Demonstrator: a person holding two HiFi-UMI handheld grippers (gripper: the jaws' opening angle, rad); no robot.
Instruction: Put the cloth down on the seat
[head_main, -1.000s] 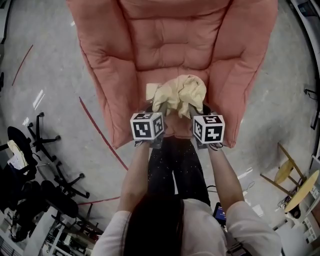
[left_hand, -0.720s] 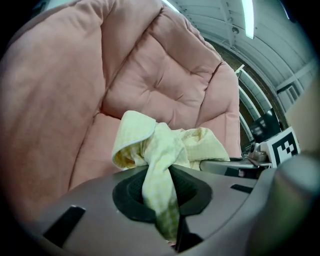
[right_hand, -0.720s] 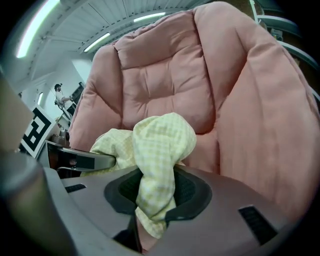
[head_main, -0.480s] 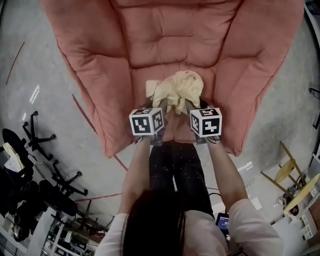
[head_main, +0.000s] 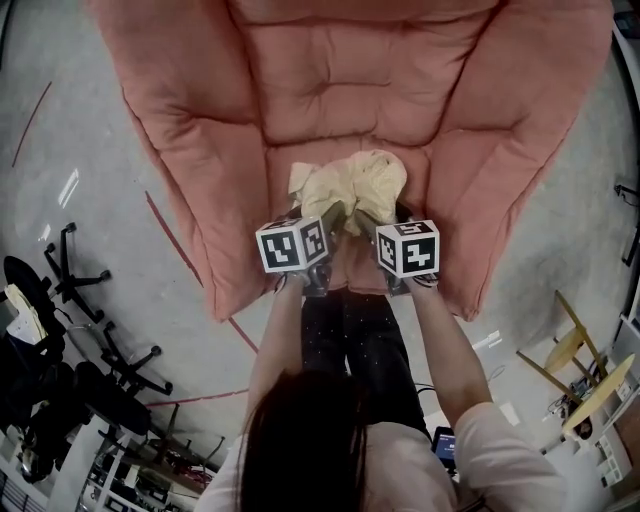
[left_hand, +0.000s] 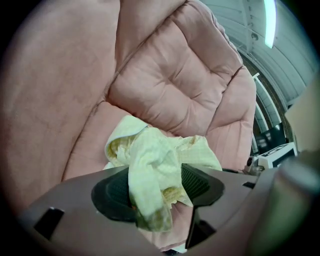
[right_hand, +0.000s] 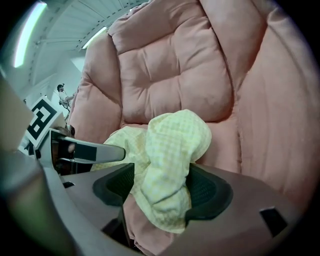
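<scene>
Cloth (head_main: 350, 188) sits bunched at the front edge of the seat (head_main: 345, 130), 6 o'clock on the chair (head_main: 180, 150). We see the jaws of the left gripper (left_hand: 157, 187) and right gripper (right_hand: 162, 192) just opened wide, with cloth folds loose between each pair. In the head view, marker cubes (head_main: 292, 246) hide the jaw tips, and the chair top is cut off at 12 o'clock.
</scene>
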